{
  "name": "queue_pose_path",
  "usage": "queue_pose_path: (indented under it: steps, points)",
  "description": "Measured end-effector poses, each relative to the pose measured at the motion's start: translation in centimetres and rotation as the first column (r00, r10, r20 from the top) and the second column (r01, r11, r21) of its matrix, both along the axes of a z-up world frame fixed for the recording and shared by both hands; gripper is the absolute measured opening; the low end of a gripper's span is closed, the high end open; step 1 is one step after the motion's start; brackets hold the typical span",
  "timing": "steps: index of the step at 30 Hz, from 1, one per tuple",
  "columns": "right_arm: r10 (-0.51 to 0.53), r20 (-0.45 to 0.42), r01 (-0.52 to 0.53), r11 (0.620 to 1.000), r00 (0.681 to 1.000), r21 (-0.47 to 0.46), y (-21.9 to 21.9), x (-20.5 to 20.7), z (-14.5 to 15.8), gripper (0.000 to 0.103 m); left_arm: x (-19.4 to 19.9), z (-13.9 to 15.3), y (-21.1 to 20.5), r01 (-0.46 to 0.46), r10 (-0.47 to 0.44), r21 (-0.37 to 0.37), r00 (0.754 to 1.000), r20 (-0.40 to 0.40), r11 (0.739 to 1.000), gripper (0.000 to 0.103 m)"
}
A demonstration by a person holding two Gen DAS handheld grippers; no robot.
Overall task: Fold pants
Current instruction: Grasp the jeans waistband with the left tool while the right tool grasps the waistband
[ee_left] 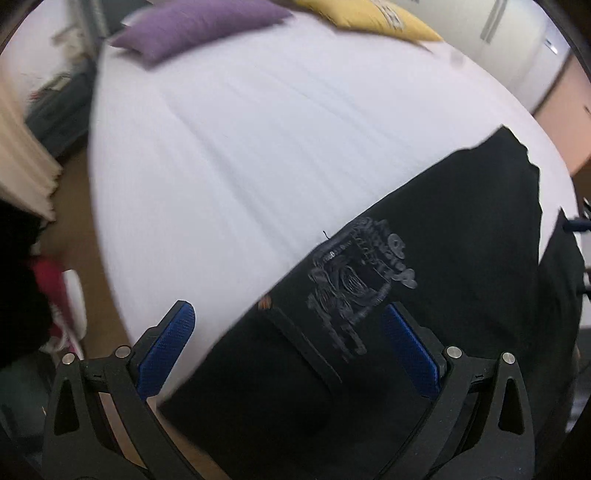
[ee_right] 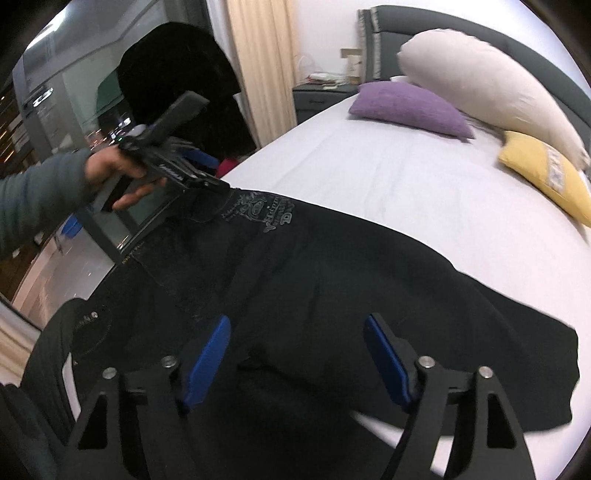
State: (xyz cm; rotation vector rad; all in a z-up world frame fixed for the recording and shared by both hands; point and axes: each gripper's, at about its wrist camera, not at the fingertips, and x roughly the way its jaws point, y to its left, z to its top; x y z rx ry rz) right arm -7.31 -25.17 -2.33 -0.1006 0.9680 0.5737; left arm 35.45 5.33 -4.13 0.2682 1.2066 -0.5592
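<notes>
In the left wrist view, the left gripper (ee_left: 288, 325) was seen with its blue pads spread wide and nothing pinched between them, one pad over the white sheet (ee_left: 229, 147) and the other over the black pants (ee_left: 424, 266). The pants were spread flat from about five o'clock up toward two o'clock, a grey printed emblem (ee_left: 354, 280) lying near the middle. A purple cushion (ee_left: 192, 26) was placed at eleven o'clock. In the right wrist view, a hand (ee_right: 110, 173) at nine o'clock was seen holding the left gripper at the waistband end. The right gripper (ee_right: 297, 332) was held open above the dark cloth, empty. A yellow cushion (ee_right: 546, 173) lay at three o'clock.
</notes>
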Motion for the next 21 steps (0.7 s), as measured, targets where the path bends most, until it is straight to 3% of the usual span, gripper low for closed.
queue_pose_path:
  steps: [5, 7, 10, 13, 14, 18, 21]
  points:
    - [0.059, -0.014, -0.059, 0.998, 0.998, 0.031, -0.6, 3.2, -1.1, 0.071, 2.8, -2.6, -0.3, 0.116, -0.116, -0.004, 0.989, -0.090, 0.993, 0.093]
    - [0.077, -0.026, -0.076, 0.996, 0.997, 0.042, -0.9, 4.3, -1.3, 0.070, 3.2, -4.1, -0.1, 0.135, -0.132, 0.006, 0.981, -0.144, 0.991, 0.079]
    - [0.092, -0.045, -0.090, 0.994, 0.995, 0.057, -0.9, 6.6, -1.7, 0.070, 3.8, -4.6, 0.4, 0.128, -0.129, -0.019, 0.980, -0.152, 0.992, 0.073]
    - [0.114, -0.056, -0.110, 0.991, 0.992, 0.071, -0.4, 8.6, -1.6, 0.070, 3.9, -4.4, 1.7, 0.096, -0.105, -0.061, 0.978, -0.178, 0.994, 0.042]
    - [0.121, -0.058, -0.117, 0.991, 0.991, 0.069, -0.1, 9.2, -1.5, 0.070, 3.6, -4.4, 1.8, 0.094, -0.105, -0.066, 0.978, -0.181, 0.993, 0.026]
    - [0.176, -0.069, -0.175, 0.984, 0.982, 0.024, 1.8, 12.2, -1.7, 0.070, 1.3, -3.2, 2.1, 0.105, -0.111, -0.053, 0.986, -0.123, 0.993, 0.010]
    - [0.231, -0.079, -0.233, 0.972, 0.970, -0.028, 3.3, 14.4, -1.8, 0.068, -0.9, -1.5, 2.3, 0.131, -0.133, -0.041, 0.991, -0.032, 0.990, 0.009]
